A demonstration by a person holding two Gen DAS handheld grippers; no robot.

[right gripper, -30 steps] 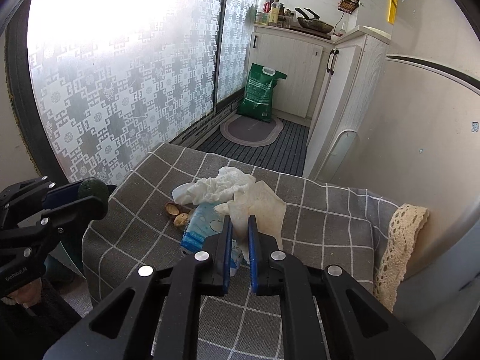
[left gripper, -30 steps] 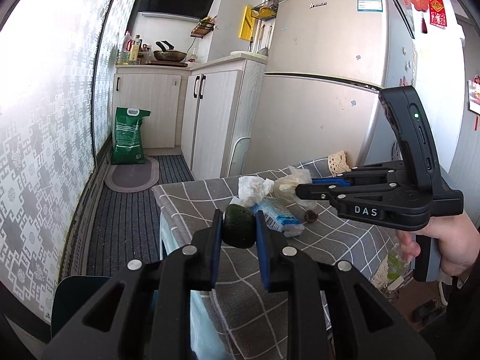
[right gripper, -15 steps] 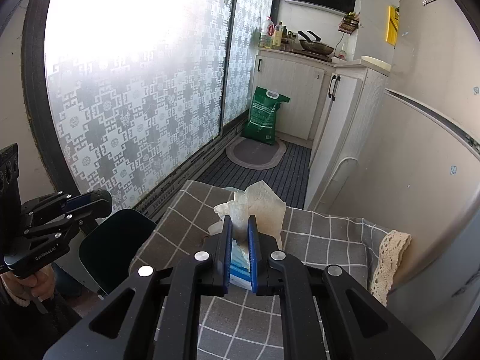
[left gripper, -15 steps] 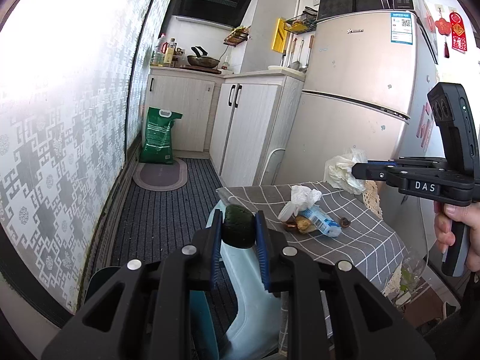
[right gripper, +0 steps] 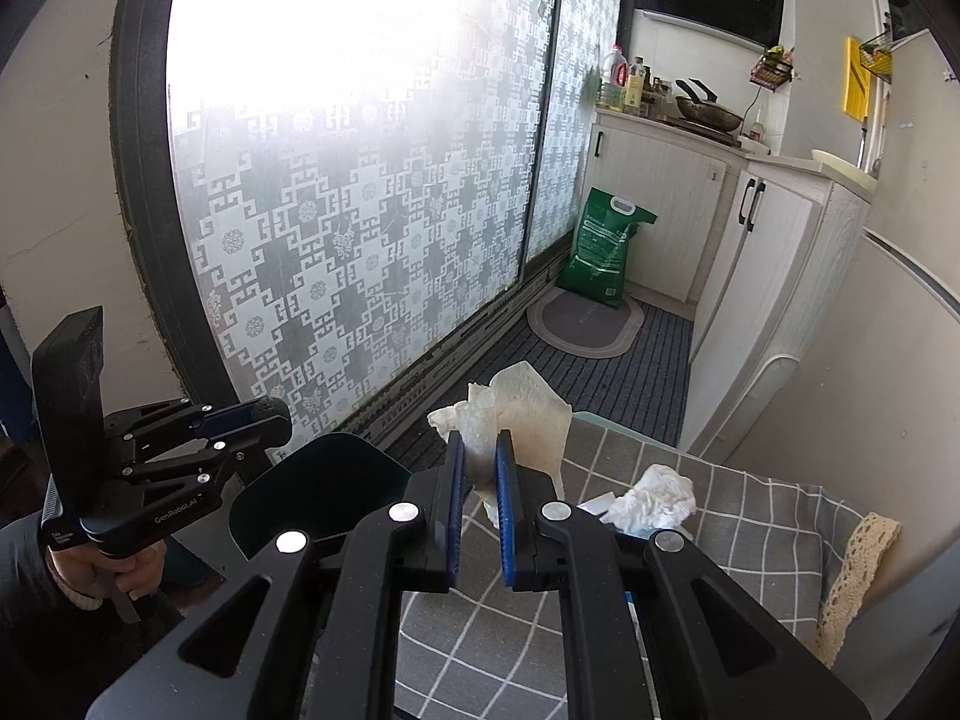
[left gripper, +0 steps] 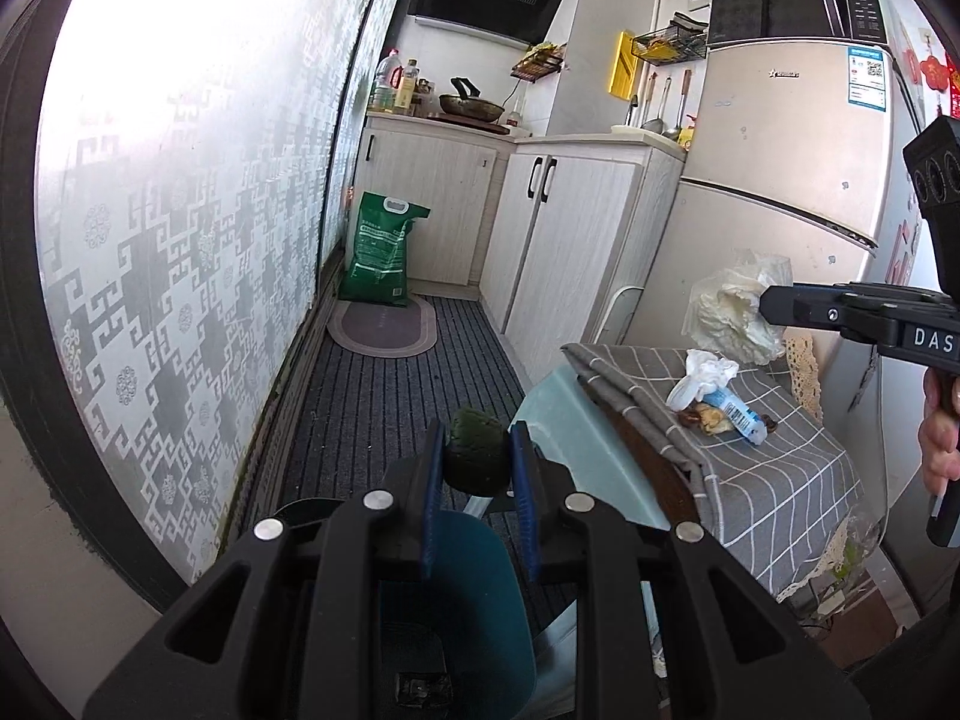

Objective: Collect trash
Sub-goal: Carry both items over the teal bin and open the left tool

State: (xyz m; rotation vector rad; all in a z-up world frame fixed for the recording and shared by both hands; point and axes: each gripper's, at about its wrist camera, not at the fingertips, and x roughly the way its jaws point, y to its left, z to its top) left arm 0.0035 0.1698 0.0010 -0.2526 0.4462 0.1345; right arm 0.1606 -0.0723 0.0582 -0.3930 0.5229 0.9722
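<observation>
My left gripper (left gripper: 474, 462) is shut on a dark green avocado-like lump (left gripper: 477, 450) and holds it above the open teal trash bin (left gripper: 468, 612) on the floor. My right gripper (right gripper: 478, 462) is shut on a crumpled white paper wrapper (right gripper: 516, 414), lifted above the table's left end; it also shows in the left wrist view (left gripper: 735, 312). On the grey checked tablecloth (left gripper: 780, 468) lie a white tissue (left gripper: 705, 375), a blue-and-white packet (left gripper: 735, 414) and brown nut shells (left gripper: 702, 417).
The bin (right gripper: 312, 486) stands left of the table beside the patterned glass door (right gripper: 360, 180). Behind are white cabinets (left gripper: 570, 252), a fridge (left gripper: 780, 180), a green sack (left gripper: 381, 258) and a floor mat (left gripper: 384, 330). A lace trim (right gripper: 852, 576) hangs at the table's right edge.
Both grippers drew back and left from the table. The left one now holds the green lump over the bin. The right one lifted the paper wrapper off the table.
</observation>
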